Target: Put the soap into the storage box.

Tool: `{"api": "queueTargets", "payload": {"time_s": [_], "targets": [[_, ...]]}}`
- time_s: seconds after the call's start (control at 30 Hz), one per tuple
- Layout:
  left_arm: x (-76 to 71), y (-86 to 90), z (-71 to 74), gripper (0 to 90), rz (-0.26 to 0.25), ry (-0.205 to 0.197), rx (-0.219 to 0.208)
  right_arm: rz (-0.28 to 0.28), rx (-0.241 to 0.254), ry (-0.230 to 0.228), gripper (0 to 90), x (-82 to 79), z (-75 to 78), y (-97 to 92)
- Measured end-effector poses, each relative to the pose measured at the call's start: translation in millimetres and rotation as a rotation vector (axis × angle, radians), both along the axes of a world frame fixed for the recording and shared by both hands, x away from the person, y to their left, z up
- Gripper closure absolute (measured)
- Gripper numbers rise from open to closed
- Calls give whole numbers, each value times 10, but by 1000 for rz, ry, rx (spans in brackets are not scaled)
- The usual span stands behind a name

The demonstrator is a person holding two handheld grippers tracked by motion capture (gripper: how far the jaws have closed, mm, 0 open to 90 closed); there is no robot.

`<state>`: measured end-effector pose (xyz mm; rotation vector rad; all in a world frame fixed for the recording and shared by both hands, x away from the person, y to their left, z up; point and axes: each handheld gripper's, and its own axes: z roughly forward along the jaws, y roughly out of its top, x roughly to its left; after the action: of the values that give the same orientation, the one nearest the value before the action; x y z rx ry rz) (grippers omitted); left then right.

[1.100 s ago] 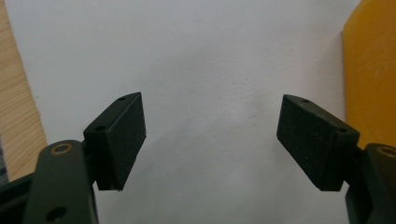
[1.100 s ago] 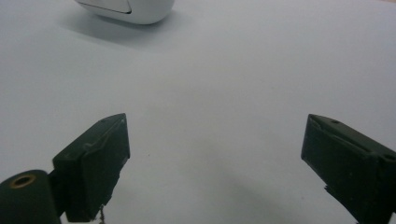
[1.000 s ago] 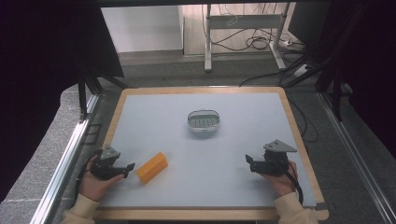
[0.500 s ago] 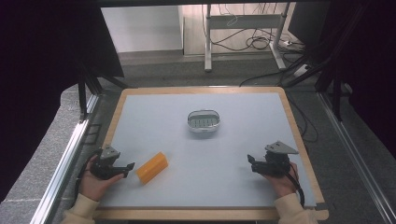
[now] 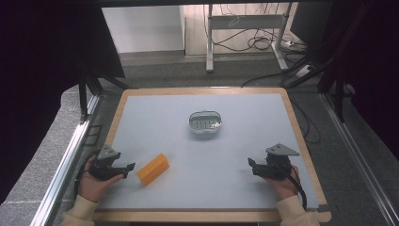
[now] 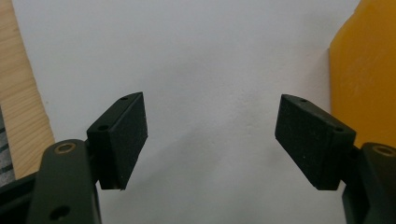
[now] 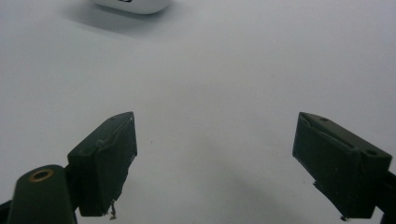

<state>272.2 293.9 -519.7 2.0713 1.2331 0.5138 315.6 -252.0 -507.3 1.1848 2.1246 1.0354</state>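
I am at the very start of a pick, as I judge it: my left gripper (image 5: pixel 126 167) rests low at about eight o'clock on the table (image 5: pixel 244 136), its jaws spread wide with nothing between them, pointing toward three o'clock at the orange block (image 5: pixel 153 169) that lies just beside its tips, apart from them. In the left gripper view the orange block (image 6: pixel 364 70) sits off at two o'clock, outside the far jaw rather than in the gap, so my next move calls for swinging the gripper toward it until the block stands between the jaws, then closing across its narrow sides. My right gripper (image 5: pixel 251 166) waits at about four o'clock on the table, jaws equally wide and bare, aimed inward; its own view shows the white rim of the small dish (image 7: pixel 133 5) at twelve o'clock, well apart. That dish (image 5: pixel 205 123), with a slotted insert, stands near the table's middle and is probably where the block should go. Against the frames from a second and half a second ago, almost nothing differs: block and dish lie where they were, and both grippers have barely shifted.
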Motion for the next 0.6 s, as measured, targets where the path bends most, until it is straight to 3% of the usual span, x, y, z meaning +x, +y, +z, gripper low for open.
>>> {"api": "queueTargets", "payload": {"time_s": [0.37,0.47,0.6], "targets": [[-28,17,160,266,-10,12,-13,7,-15,1,142,3,-6,23],[-29,8,292,265,-16,12,-31,12,-13,0,143,1,-5,23],[-26,19,355,266,-19,14,-38,16,-14,3,143,0,-12,19]]}}
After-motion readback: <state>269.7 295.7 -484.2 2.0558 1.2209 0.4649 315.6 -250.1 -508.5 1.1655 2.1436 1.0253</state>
